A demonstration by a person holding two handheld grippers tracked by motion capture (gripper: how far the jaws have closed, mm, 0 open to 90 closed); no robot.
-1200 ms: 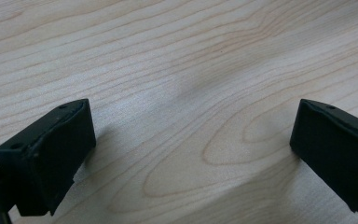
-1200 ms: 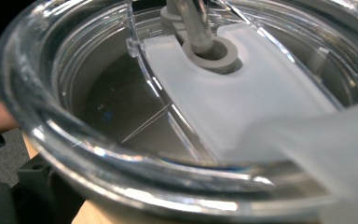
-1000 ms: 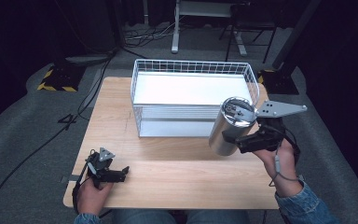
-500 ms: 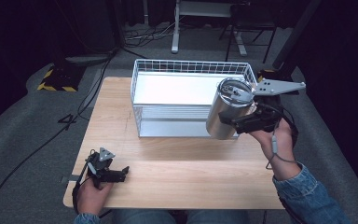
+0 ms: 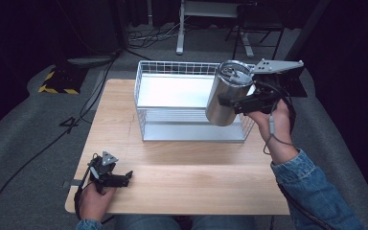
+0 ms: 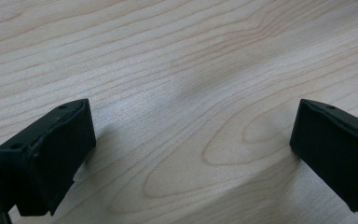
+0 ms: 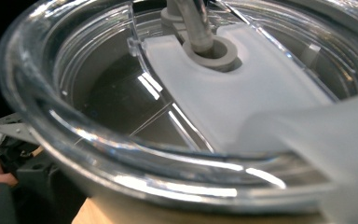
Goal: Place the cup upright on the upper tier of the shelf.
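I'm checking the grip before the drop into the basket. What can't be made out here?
- Right gripper: high view, jaw contact hidden behind tumbler.
- Tumbler contents: right gripper view, lid glare blurs them.
- Basket right corner: high view, tumbler covers it.

The tumbler (image 5: pixel 226 98) is brushed steel, a soft satin sheen down its side — its lid (image 7: pixel 168 116) clear glossy plastic with a frosted, milky slider (image 7: pixel 242 98) across it. The basket (image 5: pixel 146 103) is thin white-coated wire. The worktop (image 5: pixel 191 167) is pale wood, smooth and matt, its grain plain to see. The left claw (image 6: pixel 191 154) has matt black jaws, rubbery-looking with scuffed edges. The sleeve (image 5: pixel 311 191) is blue denim — the floor (image 5: pixel 24 124) a rough grey carpet.
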